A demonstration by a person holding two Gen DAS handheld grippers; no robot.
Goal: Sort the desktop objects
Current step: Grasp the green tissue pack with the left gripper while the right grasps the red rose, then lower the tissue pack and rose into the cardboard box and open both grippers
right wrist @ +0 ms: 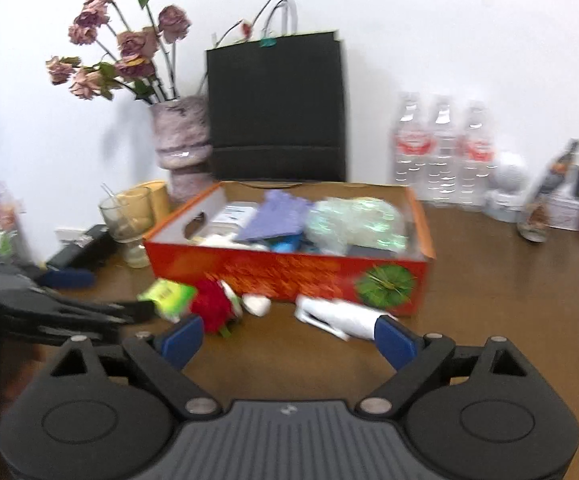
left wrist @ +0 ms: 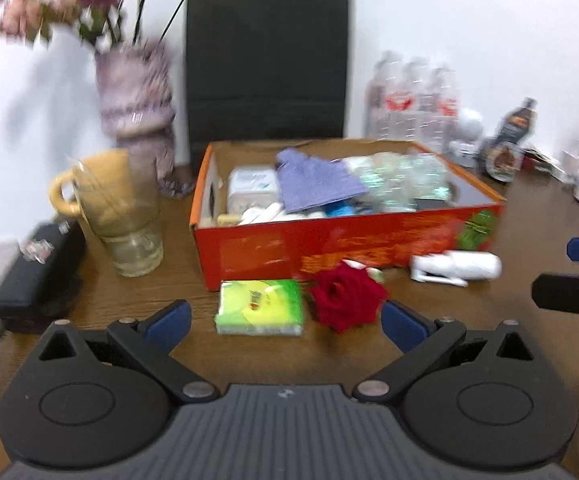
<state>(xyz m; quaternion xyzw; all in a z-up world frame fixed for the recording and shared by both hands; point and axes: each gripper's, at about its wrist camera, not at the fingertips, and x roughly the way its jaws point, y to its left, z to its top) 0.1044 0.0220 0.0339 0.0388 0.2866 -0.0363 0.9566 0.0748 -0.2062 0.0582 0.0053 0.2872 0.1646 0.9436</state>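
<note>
An orange cardboard box point(left wrist: 341, 248) is seen on the brown surface point(right wrist: 509, 292), filled with a purple cloth point(left wrist: 317, 180), a crinkled clear-green packet point(right wrist: 353, 220) and small white items. 3 loose things lie just in front of its near wall: a green tissue pack point(left wrist: 259, 307), a red rose point(left wrist: 347, 296) just beside it, and a white bottle point(left wrist: 457, 266) on its side further right.

The left tool point(left wrist: 285, 320) is held released, its blue-padded fingers point(left wrist: 169, 318) spread wide, with the tissue pack and rose lying between and ahead of them; nothing is gripped. The right tool point(right wrist: 287, 338) is likewise spread wide and empty, the end of the white bottle lying just beside its right finger point(right wrist: 393, 340). Whether that finger touches the bottle cannot be told.

To the left of the box, a glass point(left wrist: 129, 224) stands in front of a yellow mug point(left wrist: 89, 184), with a black case point(left wrist: 39, 268) near them. Behind are seen a vase point(right wrist: 183, 140) of dried pink flowers point(right wrist: 117, 48), a black paper bag point(right wrist: 277, 112) against the wall, and 3 water bottles point(right wrist: 443, 152) to the right.
</note>
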